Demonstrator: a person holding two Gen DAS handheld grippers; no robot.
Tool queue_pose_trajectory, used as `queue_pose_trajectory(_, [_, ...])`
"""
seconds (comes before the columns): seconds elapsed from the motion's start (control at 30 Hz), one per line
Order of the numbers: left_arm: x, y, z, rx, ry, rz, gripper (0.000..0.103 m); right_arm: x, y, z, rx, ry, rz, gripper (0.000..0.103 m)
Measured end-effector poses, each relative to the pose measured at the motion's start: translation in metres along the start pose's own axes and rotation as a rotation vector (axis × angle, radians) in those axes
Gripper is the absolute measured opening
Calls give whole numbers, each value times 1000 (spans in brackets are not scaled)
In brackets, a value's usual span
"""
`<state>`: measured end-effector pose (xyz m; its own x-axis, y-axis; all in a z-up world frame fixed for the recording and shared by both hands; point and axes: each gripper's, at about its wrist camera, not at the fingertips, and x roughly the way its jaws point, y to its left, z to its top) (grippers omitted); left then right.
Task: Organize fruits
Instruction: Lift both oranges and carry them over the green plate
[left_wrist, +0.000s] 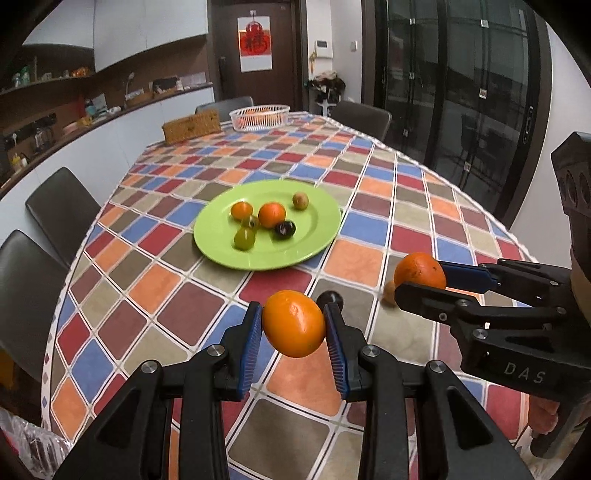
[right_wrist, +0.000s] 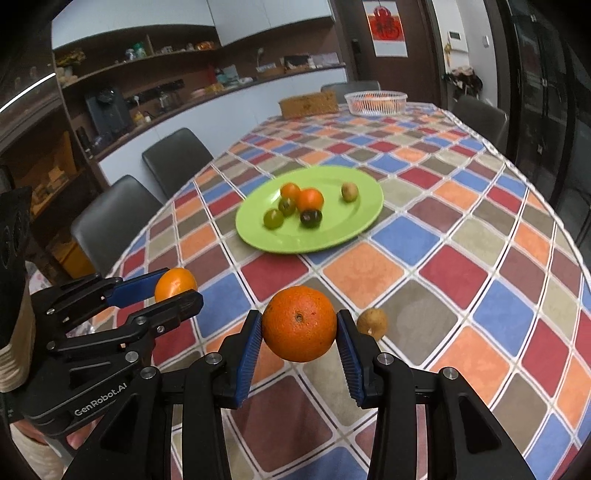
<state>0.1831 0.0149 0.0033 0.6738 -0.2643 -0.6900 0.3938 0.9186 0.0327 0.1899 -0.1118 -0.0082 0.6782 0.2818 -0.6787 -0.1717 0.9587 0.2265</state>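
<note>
- Left wrist view: left gripper clenched on smooth oval orange citrus fruit, held across its middle above chequered tablecloth. Judged firm, light, waxy skin likely slippery.
- Round green plastic plate beyond, carrying small fruits.
- Right wrist view: right gripper clenched on round dimpled orange, pads at widest girth. Small brown fruit lying just beside.

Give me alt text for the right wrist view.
The right tongs grip an orange above the checkered tablecloth; the left tongs hold another orange. Beyond, a green plate holds six small fruits.
</note>
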Motion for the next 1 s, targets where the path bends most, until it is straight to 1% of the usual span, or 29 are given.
queue_pose_trajectory(0.27, [-13, -8, 15, -20, -56, 5, 34, -19, -1, 14, -33, -61, 24, 42])
queue_pose_trajectory(0.53, [-15, -14, 31, -34, -96, -1, 34, -28, -8, 34, -55, -99, 41, 42])
queue_pose_trajectory(0.73, [-10, -13, 43, -52, -114, 3, 34, -25, -13, 50, -90, -118, 33, 42])
queue_pose_trajectory(1.0, [2, -8, 63, -69, -136, 28, 34, -12, -19, 73, -136, -133, 28, 42])
